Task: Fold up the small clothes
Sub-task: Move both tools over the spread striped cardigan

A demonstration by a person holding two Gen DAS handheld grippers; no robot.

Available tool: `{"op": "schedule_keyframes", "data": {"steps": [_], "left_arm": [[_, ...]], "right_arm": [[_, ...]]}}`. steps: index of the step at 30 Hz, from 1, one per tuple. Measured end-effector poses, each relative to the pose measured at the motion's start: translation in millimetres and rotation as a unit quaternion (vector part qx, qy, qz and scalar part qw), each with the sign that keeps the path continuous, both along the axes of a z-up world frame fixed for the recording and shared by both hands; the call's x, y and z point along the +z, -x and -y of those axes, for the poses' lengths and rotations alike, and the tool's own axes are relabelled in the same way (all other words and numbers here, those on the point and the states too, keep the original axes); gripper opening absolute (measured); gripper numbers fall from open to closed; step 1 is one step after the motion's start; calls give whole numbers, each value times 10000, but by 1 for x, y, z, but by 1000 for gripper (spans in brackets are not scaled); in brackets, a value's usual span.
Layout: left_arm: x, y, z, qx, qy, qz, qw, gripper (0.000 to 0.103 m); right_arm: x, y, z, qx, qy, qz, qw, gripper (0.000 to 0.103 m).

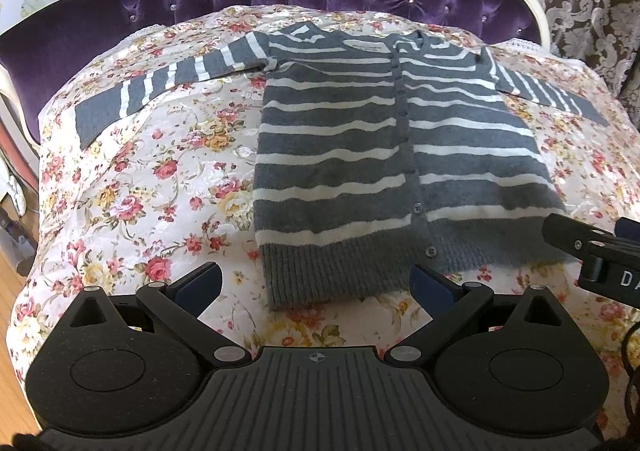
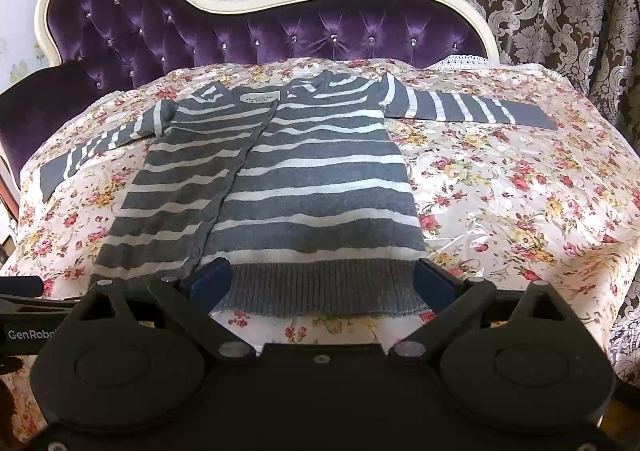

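"GenRobo" lettering (image 2: 27, 333) beside cardigan (image 2: 280, 187)

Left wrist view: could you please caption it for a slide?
Open left gripper faces the hem of a striped cardigan spread flat on a floral cover.

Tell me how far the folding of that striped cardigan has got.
Done: the cardigan lies spread flat on the flowered cover, buttoned, both sleeves stretched out to the sides. In hand: nothing; the left gripper and right gripper are both open near the ribbed hem, gripping no cloth. Left: every fold, sleeves and body.
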State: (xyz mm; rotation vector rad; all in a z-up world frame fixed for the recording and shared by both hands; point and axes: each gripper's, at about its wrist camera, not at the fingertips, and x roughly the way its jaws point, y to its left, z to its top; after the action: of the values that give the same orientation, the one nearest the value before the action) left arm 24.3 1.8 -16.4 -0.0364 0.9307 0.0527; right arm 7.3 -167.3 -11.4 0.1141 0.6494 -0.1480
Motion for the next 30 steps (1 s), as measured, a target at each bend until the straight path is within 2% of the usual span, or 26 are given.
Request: {"op": "schedule_keyframes", "data": {"steps": [21, 30], "left_arm": [[1, -30, -7, 23, -106, -147, 9998, 101], [-3, -45, -6, -22, -188, -387, 9991, 101]], "right_arm": [[0, -35, -2, 153, 69, -413, 9990, 98], [-5, -51, -4, 259, 111, -697, 9972, 98]]}}
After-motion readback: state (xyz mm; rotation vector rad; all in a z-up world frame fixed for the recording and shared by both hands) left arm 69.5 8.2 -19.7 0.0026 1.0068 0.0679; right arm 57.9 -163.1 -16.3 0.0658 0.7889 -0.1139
